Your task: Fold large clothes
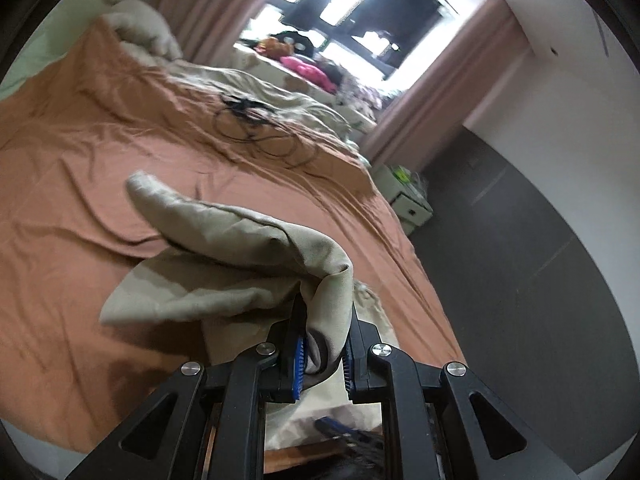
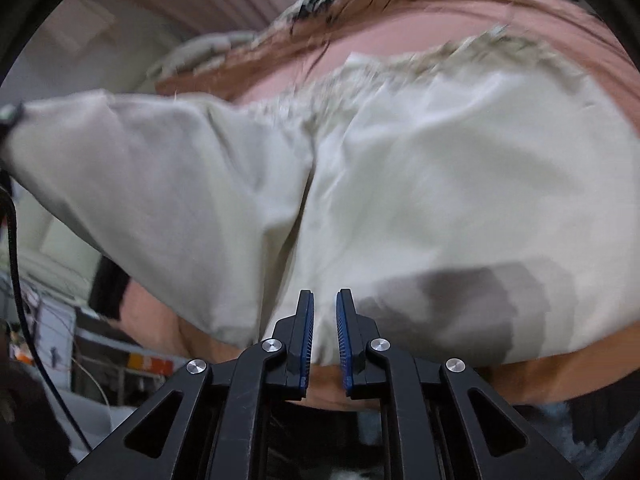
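Observation:
A large beige garment (image 2: 440,168) lies spread over the orange bedsheet (image 2: 500,20) and fills the right wrist view. My right gripper (image 2: 325,300) stands at its near hem with the jaws almost together, and a thin strip of the cloth sits between the blue pads (image 2: 307,332). In the left wrist view my left gripper (image 1: 325,312) is shut on a bunched fold of the same beige garment (image 1: 224,248). That fold is lifted off the orange bedsheet (image 1: 100,152) and trails away to the upper left.
Black cables (image 1: 256,128) lie coiled on the bed further up, beside a rumpled pale blanket (image 1: 140,24). The bed's right edge drops to a dark floor (image 1: 540,280) with a white drawer unit (image 1: 408,196). A cluttered window ledge (image 1: 304,60) runs behind.

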The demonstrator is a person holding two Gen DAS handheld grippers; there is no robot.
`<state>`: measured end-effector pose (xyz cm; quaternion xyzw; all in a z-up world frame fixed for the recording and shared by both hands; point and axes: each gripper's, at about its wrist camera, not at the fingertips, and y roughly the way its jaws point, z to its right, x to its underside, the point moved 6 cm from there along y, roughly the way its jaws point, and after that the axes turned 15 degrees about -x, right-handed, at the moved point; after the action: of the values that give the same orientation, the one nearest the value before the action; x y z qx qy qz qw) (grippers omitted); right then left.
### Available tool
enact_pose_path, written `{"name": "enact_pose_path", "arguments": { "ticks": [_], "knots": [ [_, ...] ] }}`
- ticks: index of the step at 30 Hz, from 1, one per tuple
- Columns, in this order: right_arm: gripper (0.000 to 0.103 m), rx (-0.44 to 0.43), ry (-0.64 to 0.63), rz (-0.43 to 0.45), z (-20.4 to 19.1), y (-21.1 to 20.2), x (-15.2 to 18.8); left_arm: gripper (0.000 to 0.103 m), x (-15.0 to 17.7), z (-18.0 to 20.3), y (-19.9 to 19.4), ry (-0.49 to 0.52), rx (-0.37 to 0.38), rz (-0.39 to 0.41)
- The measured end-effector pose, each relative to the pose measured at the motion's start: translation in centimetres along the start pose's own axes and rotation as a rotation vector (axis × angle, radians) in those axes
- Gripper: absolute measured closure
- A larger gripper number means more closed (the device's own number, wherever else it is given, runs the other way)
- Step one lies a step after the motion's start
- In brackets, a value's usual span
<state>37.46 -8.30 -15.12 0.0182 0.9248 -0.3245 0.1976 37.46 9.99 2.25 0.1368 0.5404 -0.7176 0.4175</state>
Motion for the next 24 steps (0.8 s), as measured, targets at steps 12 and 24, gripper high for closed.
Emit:
{"name": "enact_pose_path", "arguments": {
  "ticks": [12,24],
  "knots": [
    [0.090,-0.013,0.105,0.280,6.4,-14.5,-2.4,0.088,3.9,13.0,8.7,0.190,0.051,-0.133],
    [0.079,0.056,0.224,0.307,13.7,-17.7,0.1,0.073,14.4,21.5,19.3,0.353,0.051,-0.370]
  ]
}}
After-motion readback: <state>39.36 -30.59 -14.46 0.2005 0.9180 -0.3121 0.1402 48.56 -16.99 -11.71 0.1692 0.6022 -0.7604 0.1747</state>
